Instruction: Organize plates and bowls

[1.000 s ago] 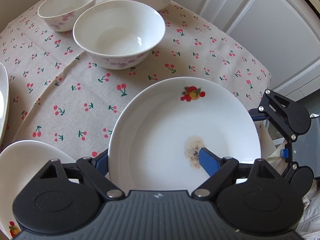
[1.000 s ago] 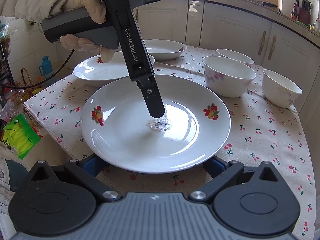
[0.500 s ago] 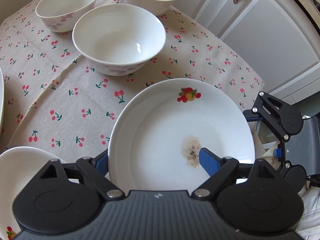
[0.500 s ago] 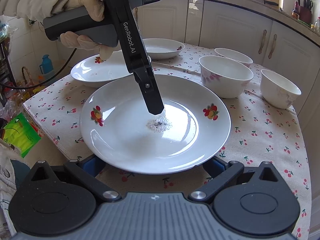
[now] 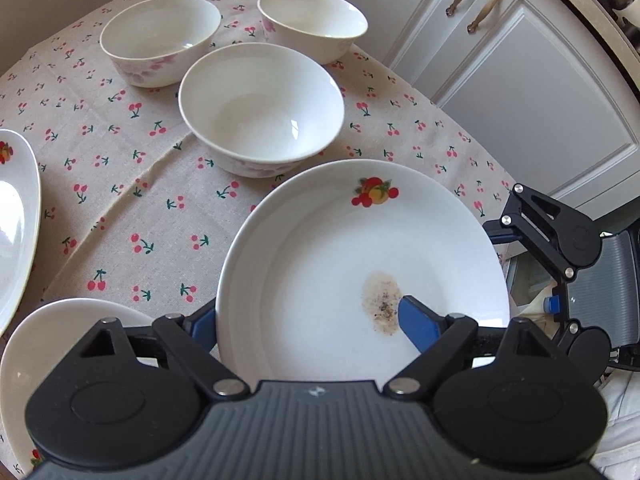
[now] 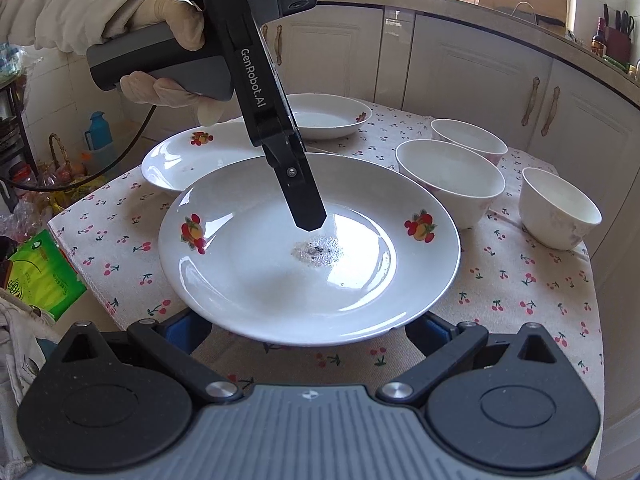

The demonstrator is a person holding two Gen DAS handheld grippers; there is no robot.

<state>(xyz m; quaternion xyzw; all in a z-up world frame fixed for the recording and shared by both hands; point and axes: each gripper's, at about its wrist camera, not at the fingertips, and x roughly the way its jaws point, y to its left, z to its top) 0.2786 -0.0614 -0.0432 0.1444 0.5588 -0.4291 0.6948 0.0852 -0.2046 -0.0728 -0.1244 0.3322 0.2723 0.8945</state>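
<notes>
Gripped between both tools, the soiled plate [image 6: 308, 248] is rising off the cherry-print counter [image 6: 520, 292], its far rim now lifting clear of the cloth. The left gripper [image 5: 308, 316] is pinching one edge, one jaw inside the dish; the right gripper's [image 6: 308, 330] jaws are spread beneath the near rim. Stacking onto the neighbouring plates [image 6: 188, 164] looks next.

"GenRobot.AI", "DAS" on left gripper [image 6: 308, 224]
</notes>
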